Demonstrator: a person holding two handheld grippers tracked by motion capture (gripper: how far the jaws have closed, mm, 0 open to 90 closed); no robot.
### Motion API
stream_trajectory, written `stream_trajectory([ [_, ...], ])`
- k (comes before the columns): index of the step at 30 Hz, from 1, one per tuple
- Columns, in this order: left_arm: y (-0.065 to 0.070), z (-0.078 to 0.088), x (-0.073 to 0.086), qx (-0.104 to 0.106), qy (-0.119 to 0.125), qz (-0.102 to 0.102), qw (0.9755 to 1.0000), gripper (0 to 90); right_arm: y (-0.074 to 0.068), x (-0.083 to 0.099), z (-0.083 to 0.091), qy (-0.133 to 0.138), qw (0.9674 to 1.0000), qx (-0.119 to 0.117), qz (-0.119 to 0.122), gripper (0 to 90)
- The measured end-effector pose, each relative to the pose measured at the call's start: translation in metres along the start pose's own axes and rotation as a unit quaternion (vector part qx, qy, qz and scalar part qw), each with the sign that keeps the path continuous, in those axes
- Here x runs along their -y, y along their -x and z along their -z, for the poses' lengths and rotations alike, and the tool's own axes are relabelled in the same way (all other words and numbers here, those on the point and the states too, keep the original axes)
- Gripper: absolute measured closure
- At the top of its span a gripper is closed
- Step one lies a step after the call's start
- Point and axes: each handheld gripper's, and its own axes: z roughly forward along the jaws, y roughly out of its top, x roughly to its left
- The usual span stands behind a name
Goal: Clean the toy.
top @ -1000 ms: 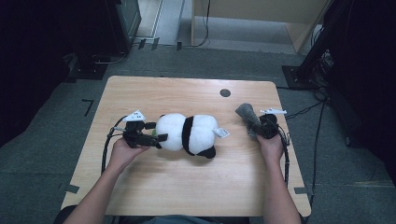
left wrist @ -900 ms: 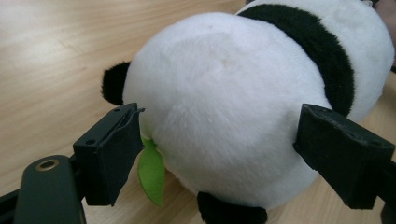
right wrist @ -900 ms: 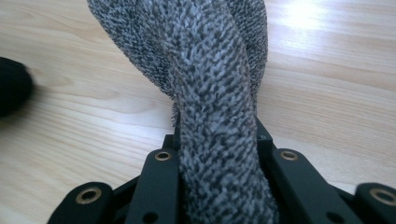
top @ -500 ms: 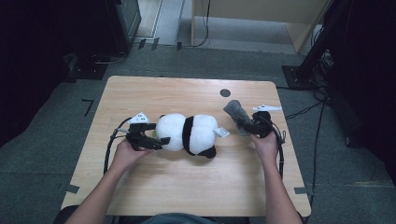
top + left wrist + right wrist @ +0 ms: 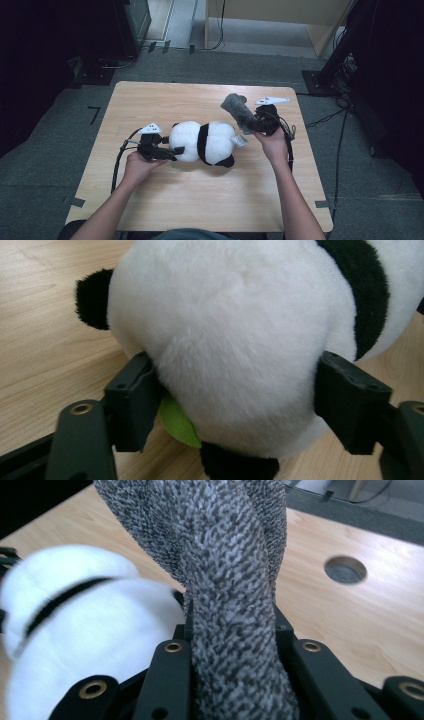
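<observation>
Now, panda: we see the panda (image 5: 205, 142) lying on its side on the table (image 5: 165, 102), its white end lodged between the fingers of our left gripper (image 5: 169, 151).
Left gripper: in the left gripper view its jaws have just been closing, and both black fingers (image 5: 132, 400) now press into the white fur from either side, so we hold the panda at a fairly wide spread.
Leaf: a green leaf (image 5: 179, 422) pokes out just inside the left-hand finger in that view, under the fur and above the wood.
Right gripper: our right gripper (image 5: 252, 122) is lifted off the table, past the panda's far end from the left fingers.
Sock: a grey knitted sock (image 5: 235, 605) is pinched between the right fingers, which stand narrow; it rises out beyond the fingertips and folds over above them.
Sock and panda: in the high view the sock (image 5: 239, 111) hangs just above and beside the panda's far end; we cannot tell whether they touch.
Hole: a round hole (image 5: 345, 570) in the table lies beyond the right fingers, to the sock's right in the right gripper view.
</observation>
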Motion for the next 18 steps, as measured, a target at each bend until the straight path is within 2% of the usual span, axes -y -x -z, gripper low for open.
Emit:
stream_trajectory([
  [3, 0.001, 0.000, 0.003, -0.004, 0.012, 0.002, 0.9999, 32.3, -0.008, -0.011, -0.001, -0.003, 0.9999, -0.010, 0.009, 72.8],
  [9, 0.004, 0.001, 0.003, -0.010, 0.015, 0.005, 0.9998, 41.5, -0.023, -0.030, -0.008, -0.017, 0.9992, -0.026, 0.025, 72.7],
  [13, 0.006, 0.002, 0.002, -0.014, 0.015, 0.007, 0.9998, 46.4, -0.039, -0.042, -0.021, -0.032, 0.9977, -0.043, 0.041, 72.7],
  [18, 0.007, 0.002, 0.002, -0.021, 0.012, 0.003, 0.9997, 49.0, -0.062, -0.054, -0.045, -0.057, 0.9942, -0.066, 0.062, 72.6],
])
